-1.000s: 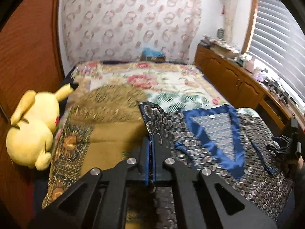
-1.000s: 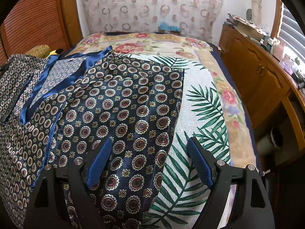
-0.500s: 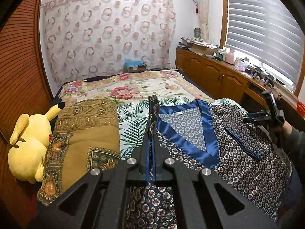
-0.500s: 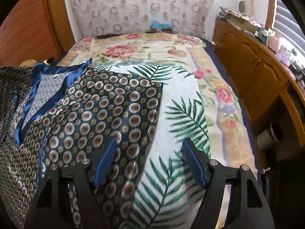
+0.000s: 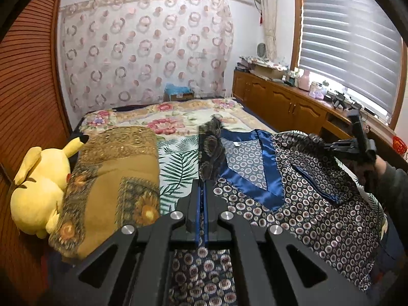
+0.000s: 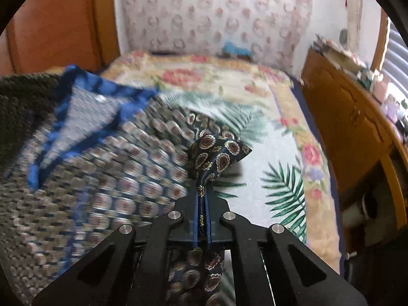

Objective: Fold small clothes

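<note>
A dark patterned top (image 5: pixel 306 204) with blue satin collar trim lies on the bed, partly lifted. My left gripper (image 5: pixel 202 191) is shut on the top's left edge, which bunches up above the fingertips. My right gripper (image 6: pixel 202 191) is shut on the top's right edge (image 6: pixel 219 153), a fold of fabric sticking out past the fingers. The right gripper also shows in the left wrist view (image 5: pixel 357 142) at the far right, raised with cloth hanging from it. The top (image 6: pixel 102 165) is blurred in the right wrist view.
The bed has a floral and palm-leaf cover (image 5: pixel 178 163). A folded mustard blanket (image 5: pixel 112 178) and a yellow plush toy (image 5: pixel 38 191) lie at the left. A wooden cabinet (image 5: pixel 293 107) runs along the right, a wooden wall (image 5: pixel 25 102) along the left.
My right gripper has closed on the top's right edge and lifted it. My left gripper stays shut on the left edge and has risen, with the top pulled up between them.
</note>
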Tool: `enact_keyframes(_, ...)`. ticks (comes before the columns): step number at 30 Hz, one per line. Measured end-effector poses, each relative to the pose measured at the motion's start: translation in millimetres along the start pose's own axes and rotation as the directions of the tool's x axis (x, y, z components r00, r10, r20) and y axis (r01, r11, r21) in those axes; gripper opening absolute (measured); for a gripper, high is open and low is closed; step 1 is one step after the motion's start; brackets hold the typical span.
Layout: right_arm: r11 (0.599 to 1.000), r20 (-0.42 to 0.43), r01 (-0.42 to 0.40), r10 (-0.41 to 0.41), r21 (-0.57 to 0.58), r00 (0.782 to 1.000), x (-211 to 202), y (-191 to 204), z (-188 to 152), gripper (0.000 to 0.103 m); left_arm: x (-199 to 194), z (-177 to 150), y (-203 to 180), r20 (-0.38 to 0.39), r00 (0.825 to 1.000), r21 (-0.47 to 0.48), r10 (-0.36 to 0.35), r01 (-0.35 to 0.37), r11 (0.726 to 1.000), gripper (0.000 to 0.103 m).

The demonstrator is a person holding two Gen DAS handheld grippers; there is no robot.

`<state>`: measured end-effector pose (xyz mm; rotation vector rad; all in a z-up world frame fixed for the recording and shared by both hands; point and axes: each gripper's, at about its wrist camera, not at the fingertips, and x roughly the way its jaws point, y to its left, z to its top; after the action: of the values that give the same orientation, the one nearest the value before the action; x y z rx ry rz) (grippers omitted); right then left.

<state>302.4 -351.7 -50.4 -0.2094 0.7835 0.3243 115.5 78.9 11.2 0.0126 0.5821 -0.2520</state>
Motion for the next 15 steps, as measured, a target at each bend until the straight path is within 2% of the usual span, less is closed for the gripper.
enact_keyframes(4,0.998,0.140,-0.059,0.057,0.007,0.988,-60,10,-7,0.000,-27,-26,-2,0.033,0.999,-0.013,0.015,-0.015,1.000,0.000)
enact_keyframes(7,0.996,0.204,-0.084,0.083,-0.003,0.976,-96,18,-23,0.000,-44,-48,0,0.046,0.999,-0.041,0.028,-0.027,0.999,0.000)
enact_keyframes(9,0.996,0.221,-0.094,0.092,-0.004,0.971,-110,25,-34,0.000,-54,-63,5,0.044,0.999,-0.073,0.022,-0.019,0.997,0.000)
enact_keyframes(14,0.987,0.217,-0.160,0.151,0.027,0.964,-141,32,-76,0.000,-80,-95,17,0.040,0.997,-0.121,0.070,-0.065,0.990,0.000)
enact_keyframes(15,0.988,0.211,-0.151,0.145,0.013,0.967,-146,36,-85,0.000,-85,-100,20,0.040,0.996,-0.130,0.080,-0.074,0.989,0.000)
